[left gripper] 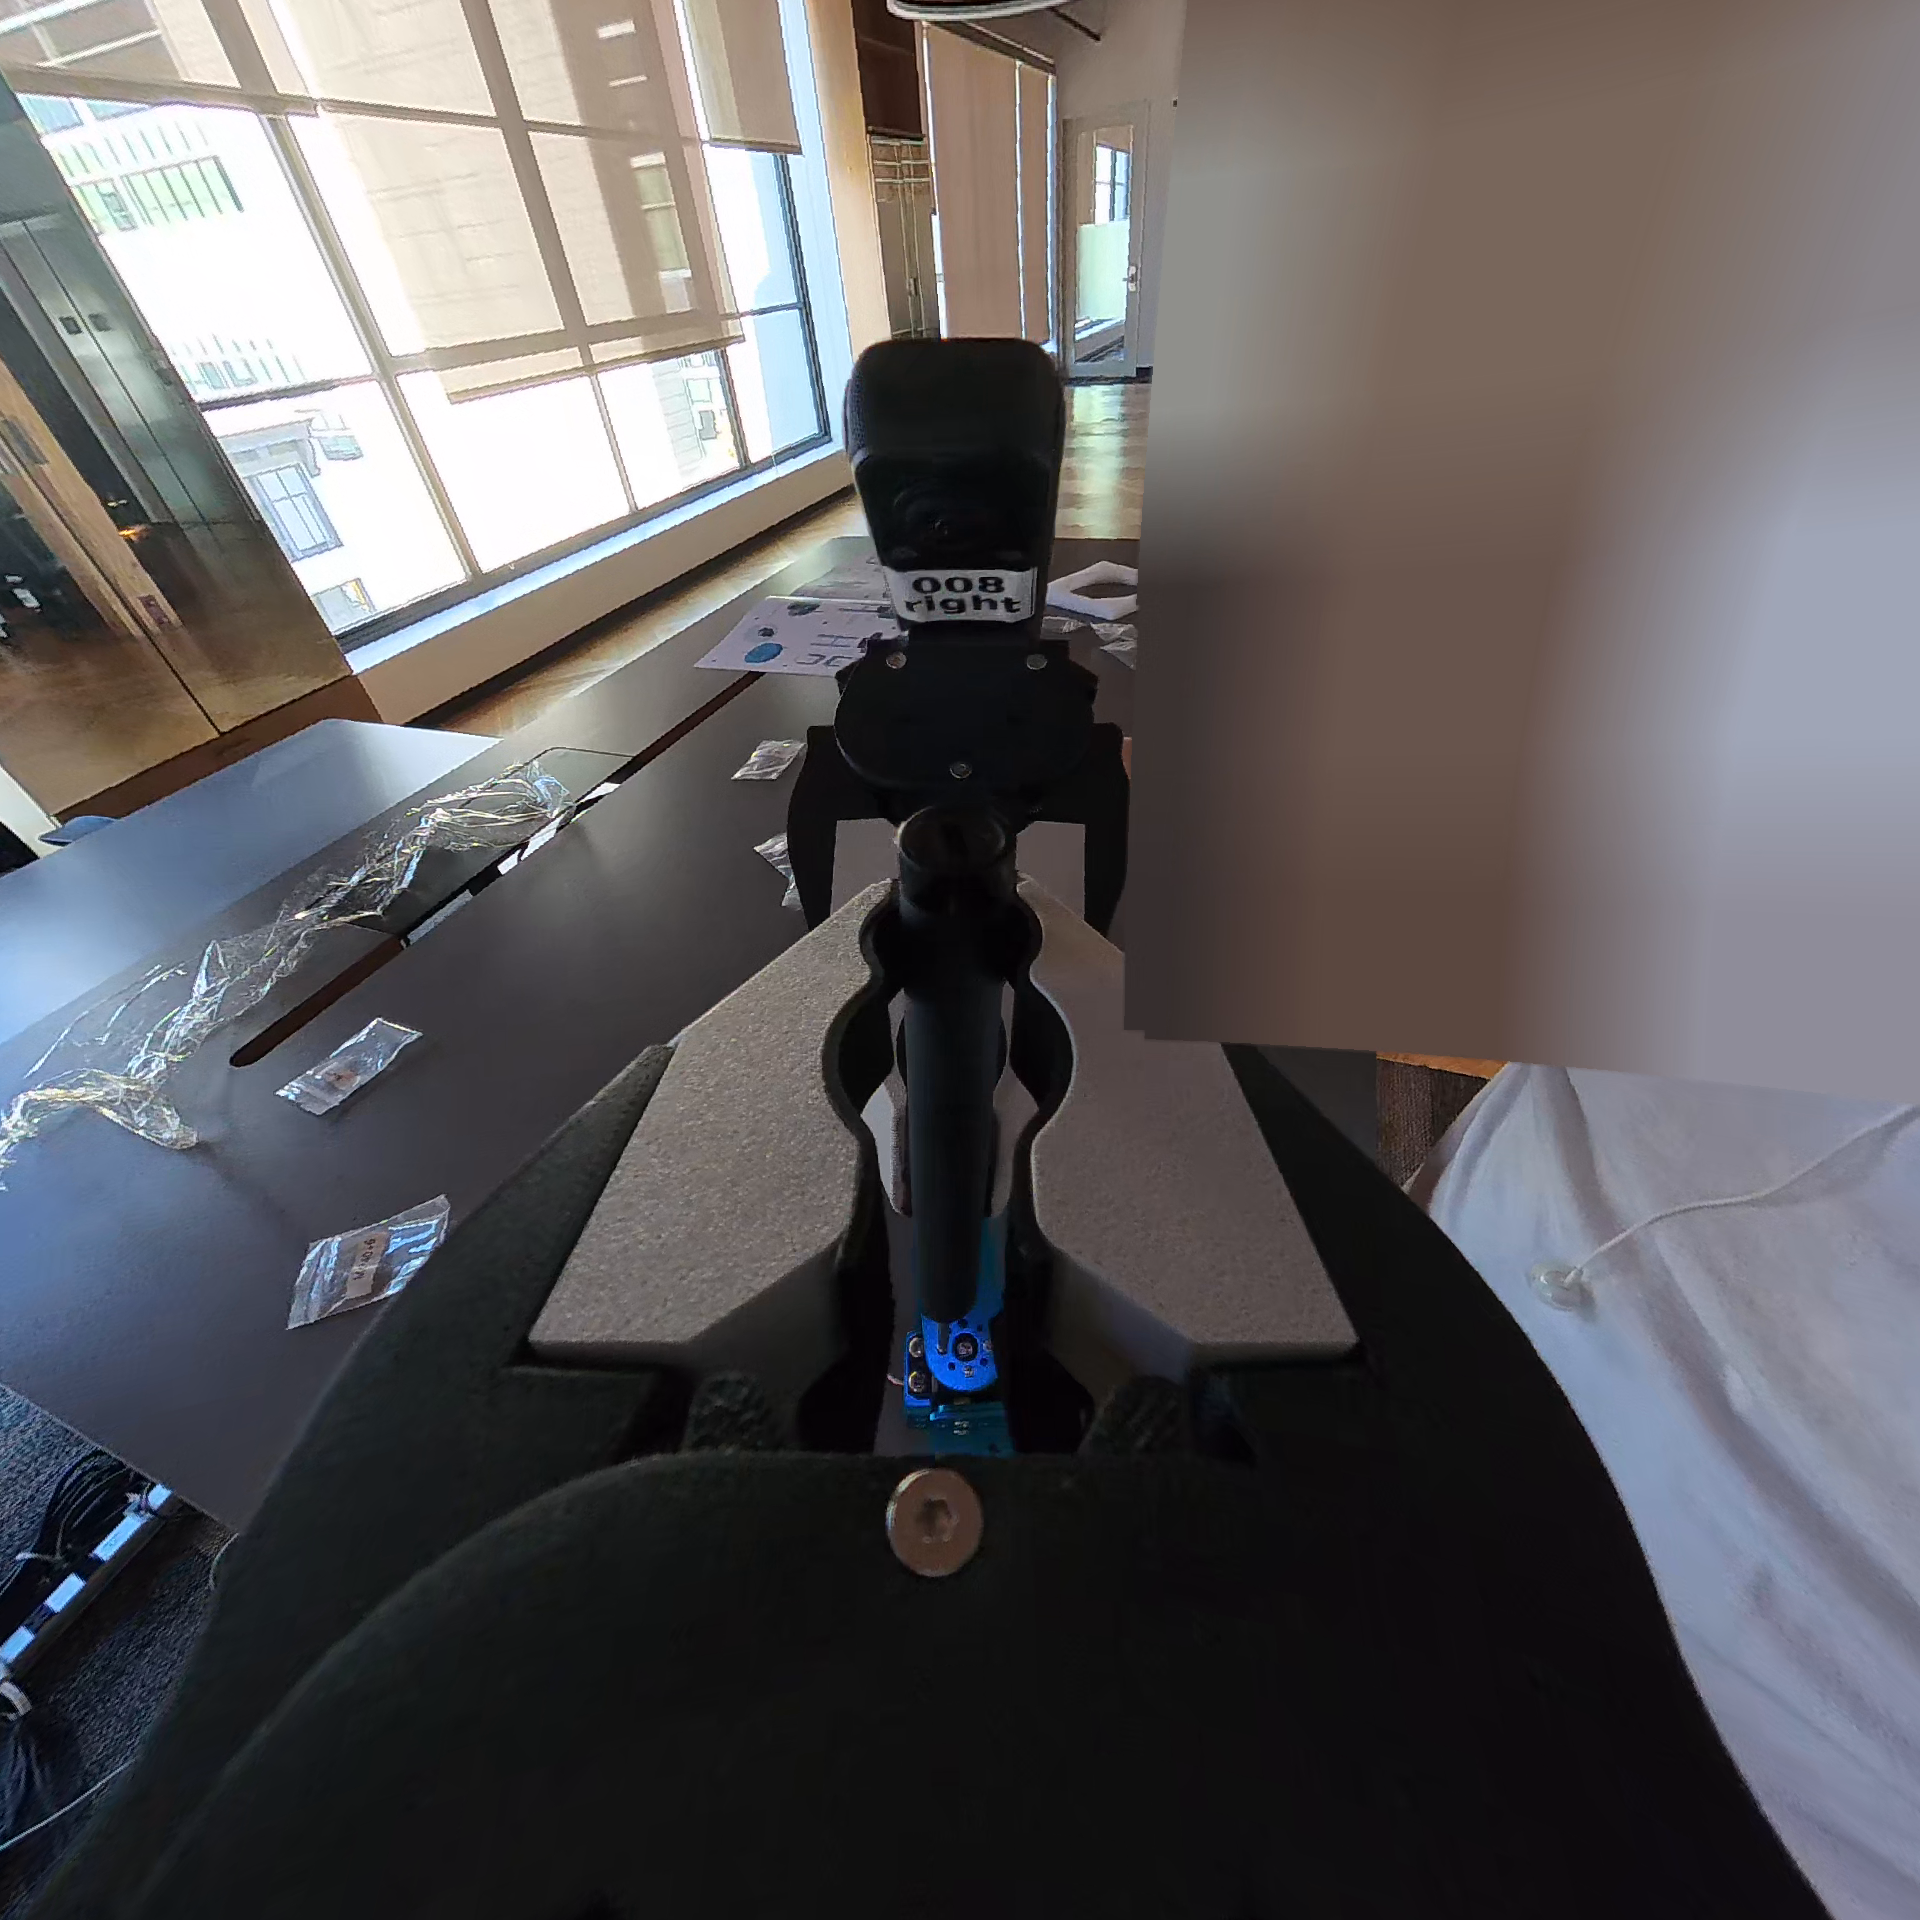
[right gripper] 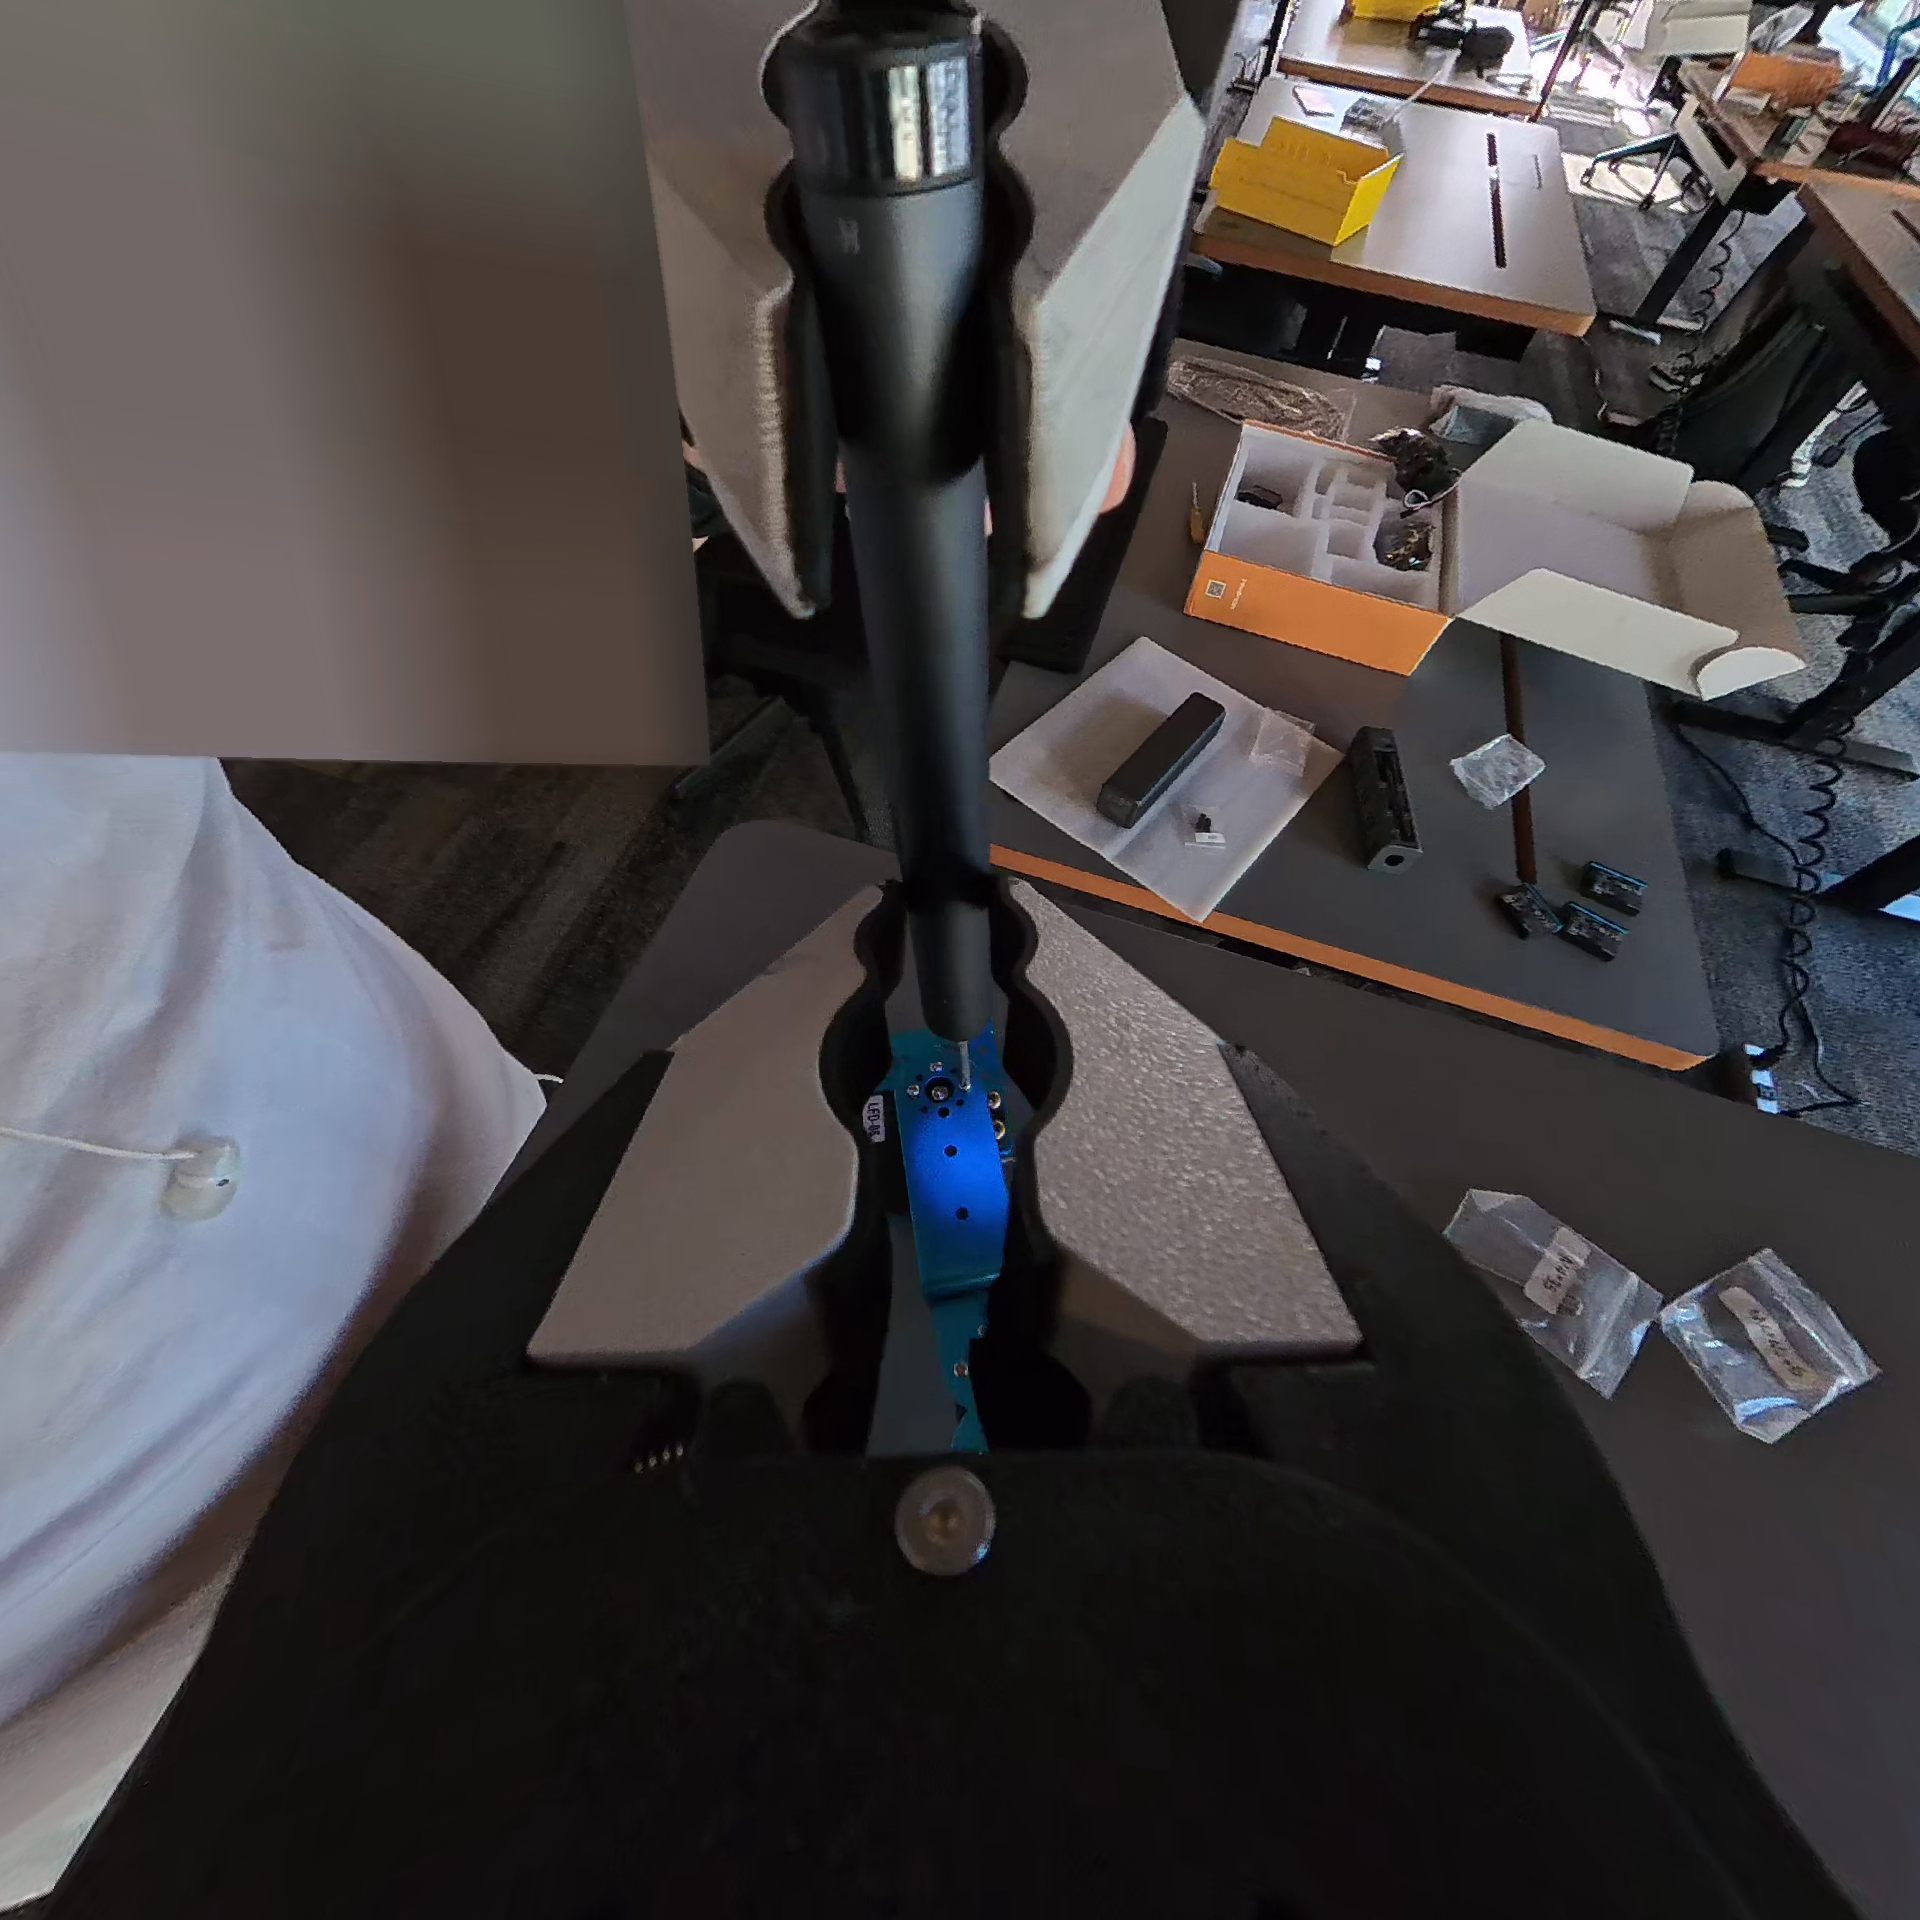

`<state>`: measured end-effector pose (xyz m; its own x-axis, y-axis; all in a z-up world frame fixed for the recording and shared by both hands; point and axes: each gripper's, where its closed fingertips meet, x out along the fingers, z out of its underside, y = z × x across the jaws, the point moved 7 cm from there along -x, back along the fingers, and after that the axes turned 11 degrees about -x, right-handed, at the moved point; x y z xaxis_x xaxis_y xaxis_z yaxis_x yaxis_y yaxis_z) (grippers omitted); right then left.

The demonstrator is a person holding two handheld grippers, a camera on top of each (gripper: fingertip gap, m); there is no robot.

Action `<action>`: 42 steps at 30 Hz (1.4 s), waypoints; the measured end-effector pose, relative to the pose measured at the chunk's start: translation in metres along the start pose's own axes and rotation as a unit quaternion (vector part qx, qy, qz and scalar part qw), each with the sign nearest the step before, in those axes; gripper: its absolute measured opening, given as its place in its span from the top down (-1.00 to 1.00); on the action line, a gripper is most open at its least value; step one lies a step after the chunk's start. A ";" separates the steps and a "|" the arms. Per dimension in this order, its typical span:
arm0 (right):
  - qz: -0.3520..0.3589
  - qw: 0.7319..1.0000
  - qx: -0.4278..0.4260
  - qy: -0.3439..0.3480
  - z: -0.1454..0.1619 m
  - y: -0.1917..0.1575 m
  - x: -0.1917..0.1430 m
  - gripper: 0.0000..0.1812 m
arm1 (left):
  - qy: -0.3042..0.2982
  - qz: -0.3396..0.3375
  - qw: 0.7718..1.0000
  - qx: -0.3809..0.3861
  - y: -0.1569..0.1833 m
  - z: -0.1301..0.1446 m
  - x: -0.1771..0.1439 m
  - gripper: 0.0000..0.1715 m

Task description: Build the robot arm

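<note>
My left gripper (left gripper: 956,909) is shut on a black electric screwdriver (left gripper: 951,1091), gripped in the notches of its grey pads (left gripper: 748,1122). The right wrist view shows that gripper (right gripper: 925,608) above and ahead, clamped on the screwdriver's handle (right gripper: 914,644). The screwdriver slants down and its bit touches the round hub of a blue metal bracket (right gripper: 956,1174). My right gripper (right gripper: 951,920) is shut on that bracket, which sits in the gap between its pads. The bracket also shows through my left fingers (left gripper: 951,1366). The right gripper's body (left gripper: 961,717) faces the left camera.
A person in a white shirt (left gripper: 1714,1455) is close beside both grippers. The dark table (left gripper: 582,935) carries small clear bags (left gripper: 369,1262) and crumpled clear plastic (left gripper: 312,914). An open orange box (right gripper: 1320,540), a black bar on a white sheet (right gripper: 1164,758), more bags (right gripper: 1662,1320) and a yellow box (right gripper: 1299,177) lie right.
</note>
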<state>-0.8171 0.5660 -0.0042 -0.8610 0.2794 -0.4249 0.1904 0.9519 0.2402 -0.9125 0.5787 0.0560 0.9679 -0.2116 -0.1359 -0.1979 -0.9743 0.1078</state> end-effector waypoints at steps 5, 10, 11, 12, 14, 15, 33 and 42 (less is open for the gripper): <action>0.008 1.000 0.018 0.018 -0.008 0.003 0.004 0.54 | -0.001 -0.004 1.000 -0.002 -0.001 -0.001 0.000 0.82; 0.029 0.999 -0.015 -0.002 -0.012 0.000 0.007 0.81 | 0.002 -0.011 1.000 0.000 -0.001 -0.001 0.001 0.82; 0.032 0.999 -0.018 -0.007 -0.013 -0.001 0.007 0.81 | 0.005 -0.012 1.000 0.002 0.000 -0.001 0.001 0.82; 0.034 0.999 -0.020 -0.010 -0.013 -0.001 0.007 0.81 | 0.010 -0.012 1.000 0.002 0.000 0.000 0.000 0.82; 0.039 0.999 -0.024 -0.015 -0.014 -0.002 0.008 0.81 | 0.017 -0.021 1.000 -0.006 -0.001 0.001 -0.004 0.74; 0.040 0.999 -0.024 -0.016 -0.015 -0.002 0.008 0.81 | 0.020 -0.025 0.999 -0.013 -0.002 0.003 -0.007 0.69; 0.070 0.997 0.015 0.010 -0.032 0.002 -0.024 0.82 | -0.060 -0.102 0.988 -0.102 -0.017 0.142 0.000 0.48; 0.015 0.952 0.116 -0.282 0.002 -0.042 -0.059 0.81 | -0.119 -0.108 0.986 -0.054 -0.015 0.159 0.009 0.32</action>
<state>-0.7736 0.5096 0.0088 -0.4758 0.2682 -0.8377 0.3664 0.9262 0.0885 -0.9256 0.5796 -0.1036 0.9193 -0.0250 -0.3927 0.0389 -0.9873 0.1539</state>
